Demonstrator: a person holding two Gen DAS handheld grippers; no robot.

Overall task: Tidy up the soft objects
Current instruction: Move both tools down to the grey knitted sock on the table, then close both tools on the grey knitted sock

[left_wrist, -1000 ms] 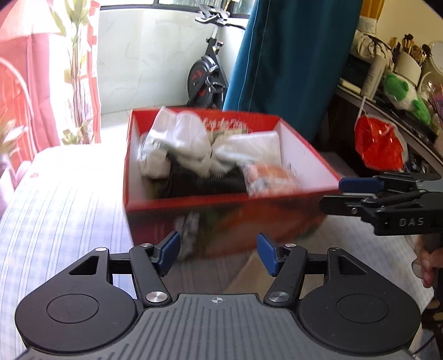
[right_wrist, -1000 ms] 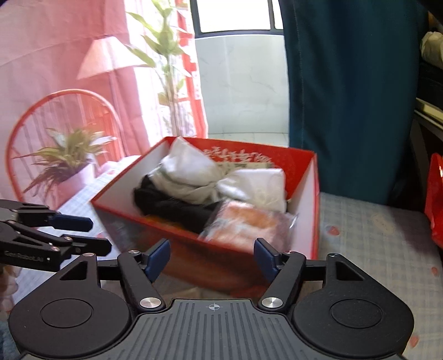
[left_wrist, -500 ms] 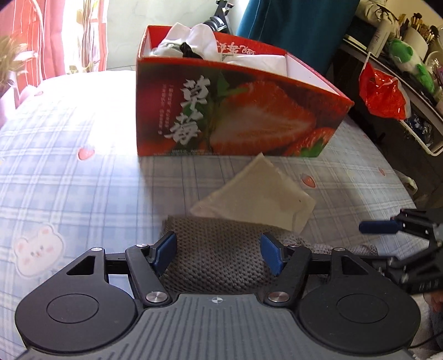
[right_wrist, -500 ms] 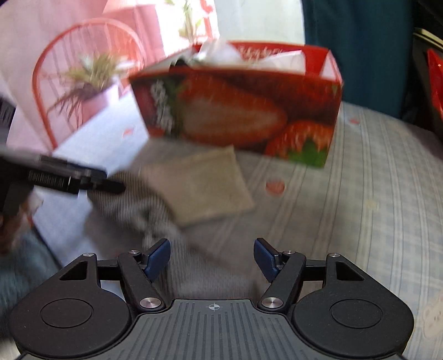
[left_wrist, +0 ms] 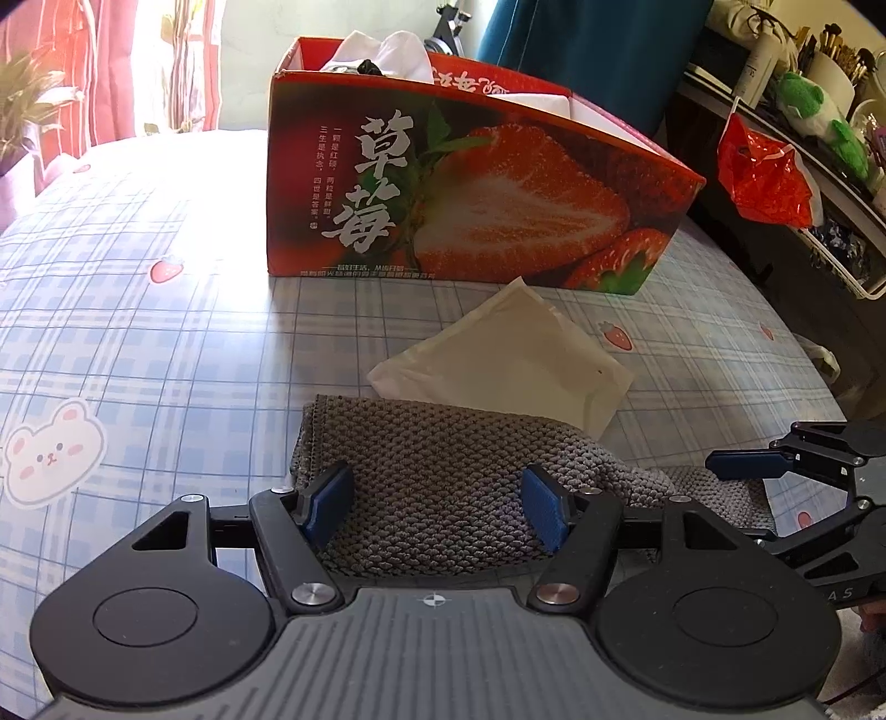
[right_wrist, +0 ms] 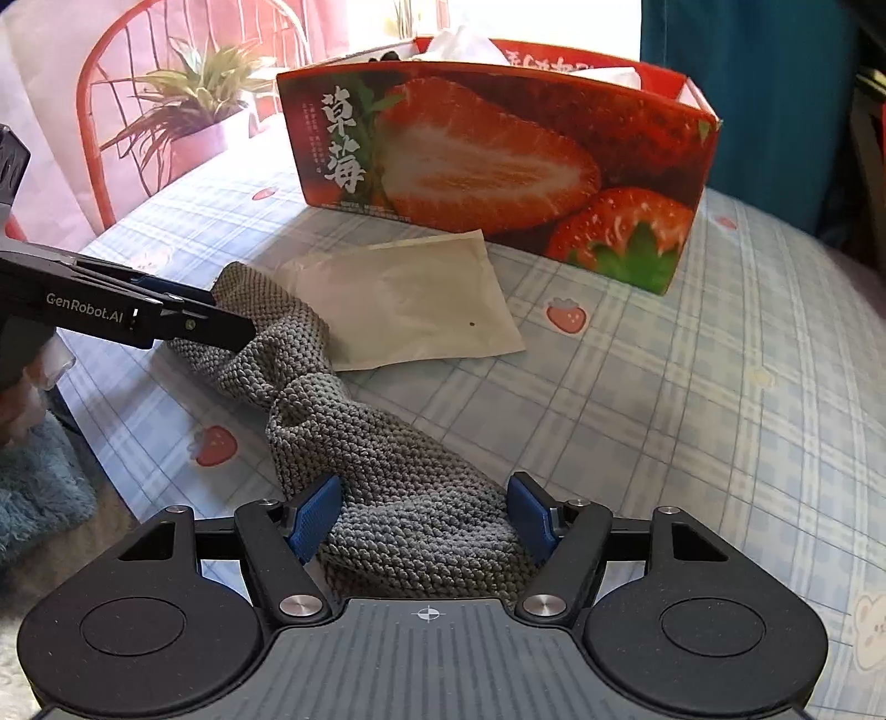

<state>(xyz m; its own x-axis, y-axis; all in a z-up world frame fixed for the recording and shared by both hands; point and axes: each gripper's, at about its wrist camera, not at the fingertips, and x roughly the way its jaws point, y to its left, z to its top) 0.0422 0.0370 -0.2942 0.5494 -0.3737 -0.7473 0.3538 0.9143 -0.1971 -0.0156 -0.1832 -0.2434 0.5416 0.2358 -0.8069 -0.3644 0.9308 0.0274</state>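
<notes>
A grey knitted cloth lies twisted on the checked sheet in front of the red strawberry box. My left gripper is open and straddles one end of it. In the right wrist view my right gripper is open too, its blue pads either side of the cloth's other end. The cloth lies slack on the sheet at both ends. A flat cream packet lies between the cloth and the box, partly under the cloth. White and dark clothes poke out of the box. Each gripper shows in the other's view: right gripper, left gripper.
The checked sheet spreads to the left of the box and the cloth. A red plastic bag hangs from a cluttered shelf on the right. A potted plant, a red wire chair and a teal rug sit off the bed's left edge.
Both grippers have dropped from above the open box to the grey cloth in front of it. The box's printed side now fills the view. The left jaws stand slightly wider.
</notes>
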